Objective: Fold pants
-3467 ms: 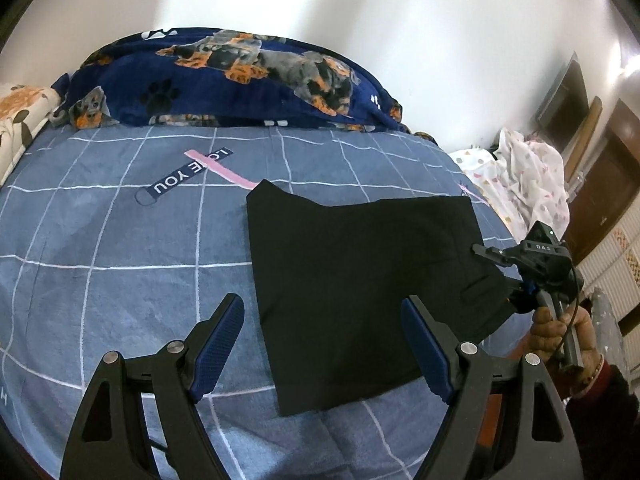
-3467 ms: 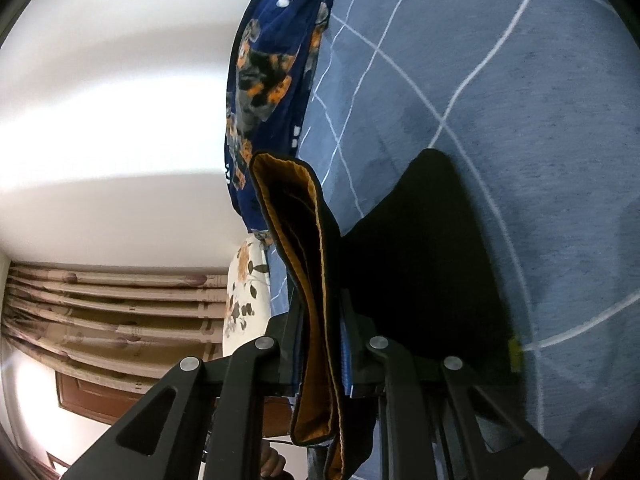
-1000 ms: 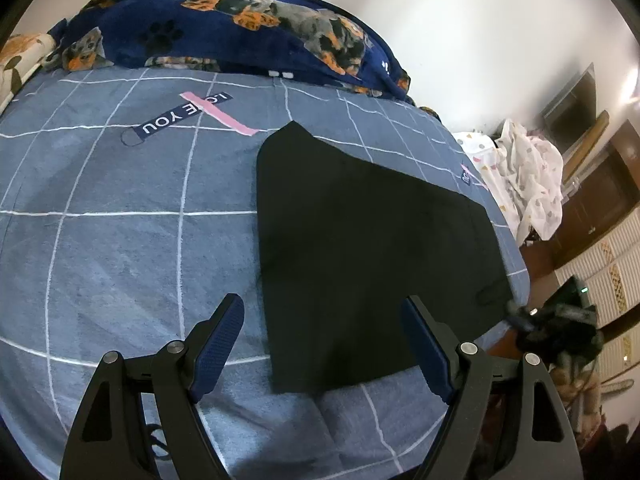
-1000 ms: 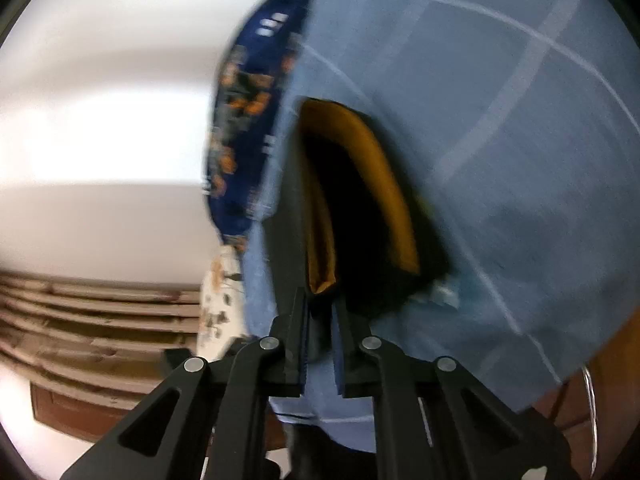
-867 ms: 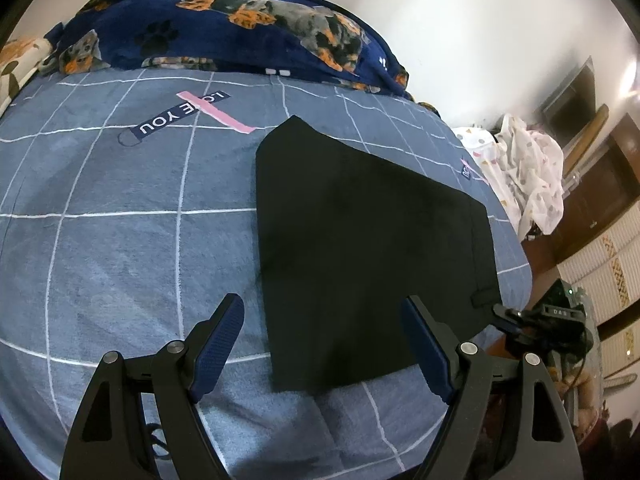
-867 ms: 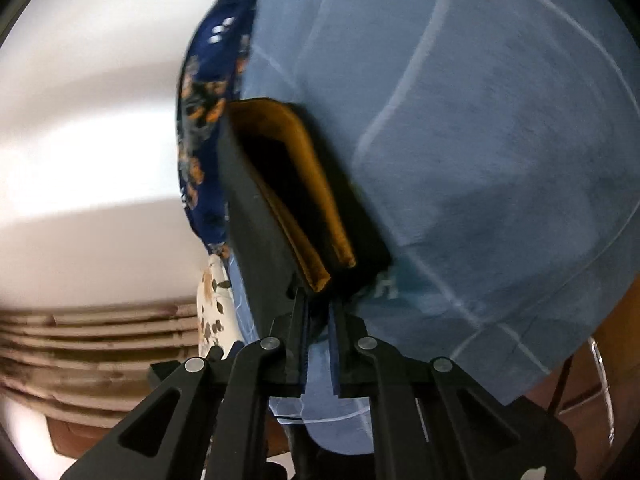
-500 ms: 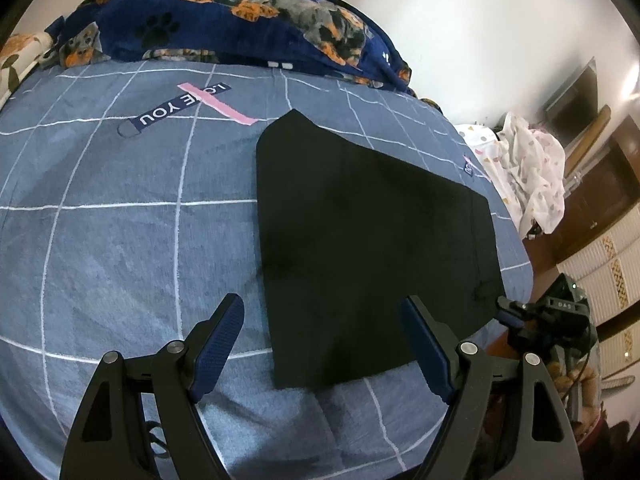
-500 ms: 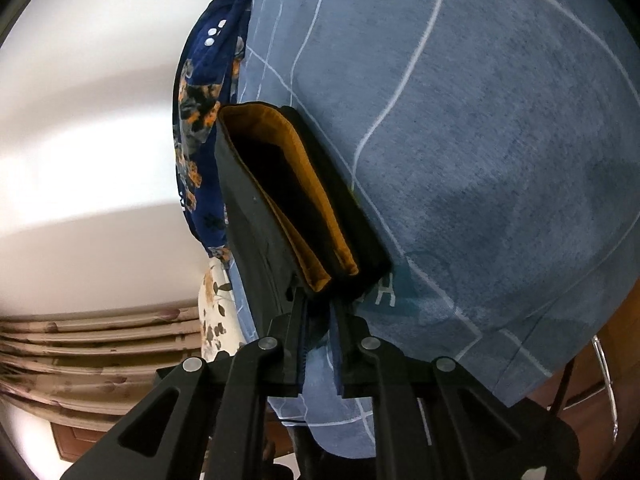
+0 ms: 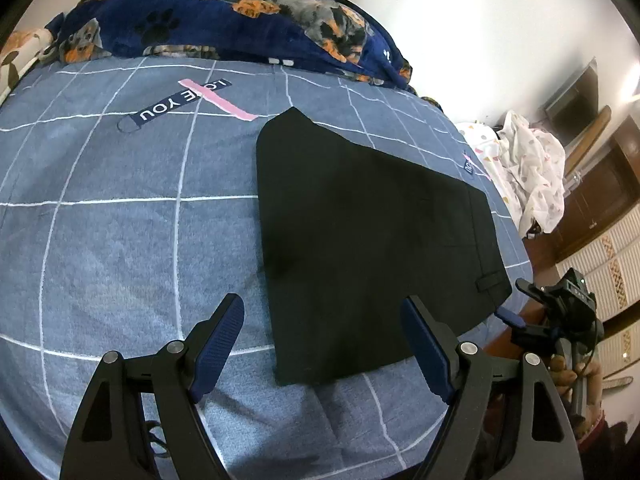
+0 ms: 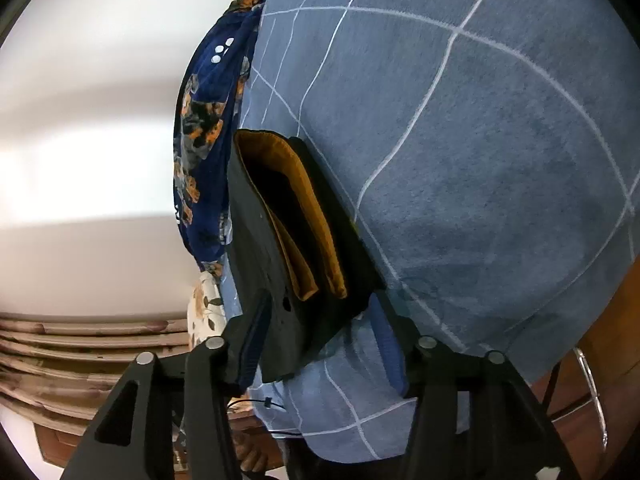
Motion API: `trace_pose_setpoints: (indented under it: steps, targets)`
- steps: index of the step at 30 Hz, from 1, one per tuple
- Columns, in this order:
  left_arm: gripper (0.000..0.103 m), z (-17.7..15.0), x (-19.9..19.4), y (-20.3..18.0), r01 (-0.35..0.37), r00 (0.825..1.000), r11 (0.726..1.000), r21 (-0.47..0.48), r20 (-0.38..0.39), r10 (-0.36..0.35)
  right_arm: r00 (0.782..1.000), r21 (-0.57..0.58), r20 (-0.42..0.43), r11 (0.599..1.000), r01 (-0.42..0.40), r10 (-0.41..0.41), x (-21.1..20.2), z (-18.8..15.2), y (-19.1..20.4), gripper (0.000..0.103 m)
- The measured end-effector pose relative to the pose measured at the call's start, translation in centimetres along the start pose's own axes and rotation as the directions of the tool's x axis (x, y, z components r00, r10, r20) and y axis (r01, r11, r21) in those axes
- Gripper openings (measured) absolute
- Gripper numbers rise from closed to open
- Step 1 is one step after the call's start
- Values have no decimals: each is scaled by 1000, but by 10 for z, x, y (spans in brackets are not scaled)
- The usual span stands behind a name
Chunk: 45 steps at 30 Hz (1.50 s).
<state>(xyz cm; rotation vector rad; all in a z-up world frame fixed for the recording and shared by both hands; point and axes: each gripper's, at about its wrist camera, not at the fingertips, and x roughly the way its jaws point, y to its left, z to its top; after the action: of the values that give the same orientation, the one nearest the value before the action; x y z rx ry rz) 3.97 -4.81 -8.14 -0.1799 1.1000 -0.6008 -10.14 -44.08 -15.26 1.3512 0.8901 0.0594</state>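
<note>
The black pants lie folded flat on the blue checked bed cover. My left gripper is open and empty, just above their near edge. My right gripper is open at the waistband corner; the folded layers with an orange lining sit between its spread blue pads, and I cannot tell whether they touch. In the left wrist view the right gripper shows at the pants' right corner by the belt loop.
A dark blue dog-print blanket is bunched along the far side of the bed. A pillow lies at the far left. White patterned cloth is heaped beyond the bed's right edge, next to wooden furniture.
My right gripper was shut on the waistband corner and has now opened, with the pants lying flat on the bed. My left gripper stayed open and hardly moved.
</note>
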Motion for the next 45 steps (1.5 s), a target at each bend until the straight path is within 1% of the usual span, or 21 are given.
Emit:
trace_pose_setpoints:
  steps: [5, 6, 7, 8, 10, 14, 16, 17, 18, 21, 27, 30, 33, 35, 36, 37, 39, 45]
  targets:
    - [81, -1, 1, 1, -2, 1000, 1000, -1, -6, 2, 1000, -15, -20, 1000, 0, 0, 12, 2, 6, 53]
    - [81, -1, 0, 1, -2, 1000, 1000, -1, -5, 2, 1000, -30, -20, 1000, 1, -2, 14, 2, 10, 49]
    - [81, -1, 1, 2, -1, 1000, 1000, -2, -5, 1, 1000, -48, -22, 999, 0, -1, 15, 2, 13, 31]
    - [81, -1, 1, 2, -2, 1000, 1000, -3, -5, 2, 999, -71, -32, 997, 14, -16, 18, 2, 17, 22]
    - [81, -1, 2, 3, -2, 1000, 1000, -8, -7, 2, 999, -80, -25, 996, 32, -34, 19, 2, 17, 22]
    - [81, 0, 0, 6, -5, 1000, 1000, -14, -2, 5, 1000, -99, -23, 995, -7, 4, 14, -3, 18, 19]
    - [81, 2, 2, 9, -4, 1000, 1000, -22, -6, 4, 1000, -103, -22, 995, 11, -13, 14, -2, 14, 19]
    - [81, 2, 3, 10, -3, 1000, 1000, -25, -9, 3, 999, -78, -29, 997, 27, -30, 17, 0, 4, 18]
    - [81, 2, 4, 12, -4, 1000, 1000, -27, -9, 4, 999, -71, -36, 997, 27, -29, 19, 0, 0, 18]
    - [81, 2, 6, 16, -1, 1000, 999, -36, -12, 0, 999, -66, -41, 998, 16, -19, 17, 1, 1, 19]
    - [81, 4, 8, 20, 0, 1000, 999, -46, -9, -1, 999, -104, -32, 994, 38, -41, 16, 1, 9, 24]
    - [81, 5, 8, 21, -7, 1000, 999, -38, -3, 7, 997, -147, -19, 987, 68, -71, 16, 0, 17, 26]
    - [81, 6, 10, 20, -10, 1000, 1000, -24, -3, 10, 994, -192, 6, 976, 104, -105, 14, 0, 26, 33]
    - [81, 8, 13, 18, -13, 1000, 1000, -7, -6, 13, 992, -210, 21, 970, 122, -121, 12, 4, 29, 39]
    - [81, 10, 14, 17, -15, 1000, 1000, 2, -7, 15, 990, -224, 32, 964, 143, -140, 12, 6, 32, 44]
    - [81, 12, 16, 16, -17, 1000, 1000, 15, -10, 17, 987, -238, 40, 958, 160, -155, 12, 7, 33, 46]
    - [81, 15, 22, 13, -20, 999, 999, 45, -24, 21, 985, -260, 45, 950, 172, -166, 14, 10, 36, 46]
    - [81, 23, 39, 6, -47, 998, 990, 132, -43, 53, 983, -294, 15, 939, 178, -181, 30, 25, 38, 46]
